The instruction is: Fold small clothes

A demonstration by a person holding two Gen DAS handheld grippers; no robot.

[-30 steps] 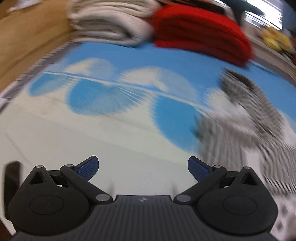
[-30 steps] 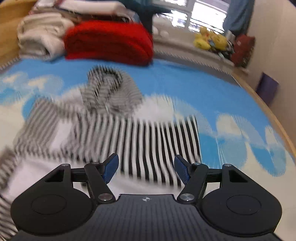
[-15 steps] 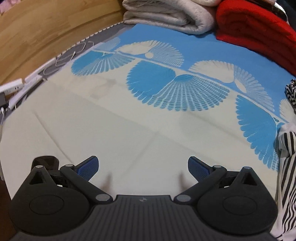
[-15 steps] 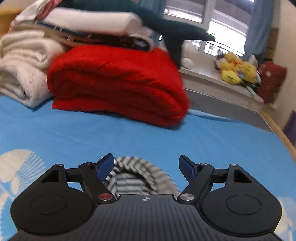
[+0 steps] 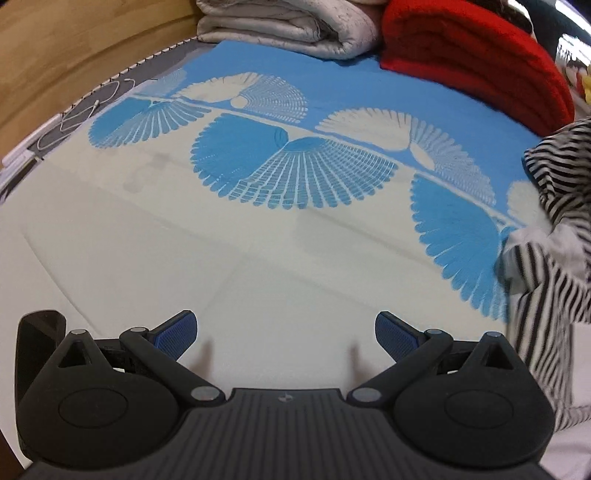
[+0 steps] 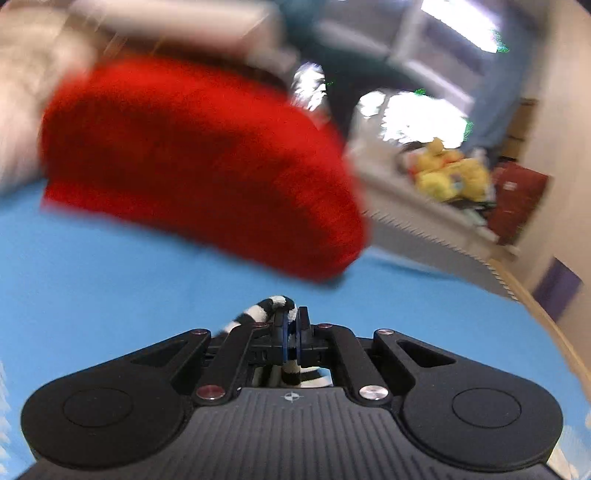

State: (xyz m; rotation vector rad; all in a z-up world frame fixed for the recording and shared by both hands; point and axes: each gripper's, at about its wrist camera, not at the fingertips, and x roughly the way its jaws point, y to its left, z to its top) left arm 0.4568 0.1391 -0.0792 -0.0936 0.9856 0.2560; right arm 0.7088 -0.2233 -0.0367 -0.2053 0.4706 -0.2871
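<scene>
The right claw point(image 6: 291, 332) is pinched together on a thin fold of the black-and-white striped garment point(image 5: 546, 258), only a narrow roll of fabric showing between the blue pads point(image 6: 283, 334); the left claw point(image 5: 286, 332) stands wide apart, holding nothing, low over the pale part of the bed sheet point(image 5: 258, 258); the garment lies crumpled at the right edge of the left view, part of it lifted in a bunch above the sheet, the rest trailing down onto it, well apart from the left claw. The right view is blurred, so the claw looks to be in motion, and the red blanket point(image 6: 199, 166) sits near ahead of it, with a grey folded blanket point(image 5: 291, 26) just beside that. The grip appears shallow; a quick pull could let the cloth slip free, or drag the bunch into a worse tangle; swinging the fabric toward the red blanket could snag it there. With one claw empty, the garment may hang twisted rather than spread flat, and any fold made on it would likely come out crooked.
</scene>
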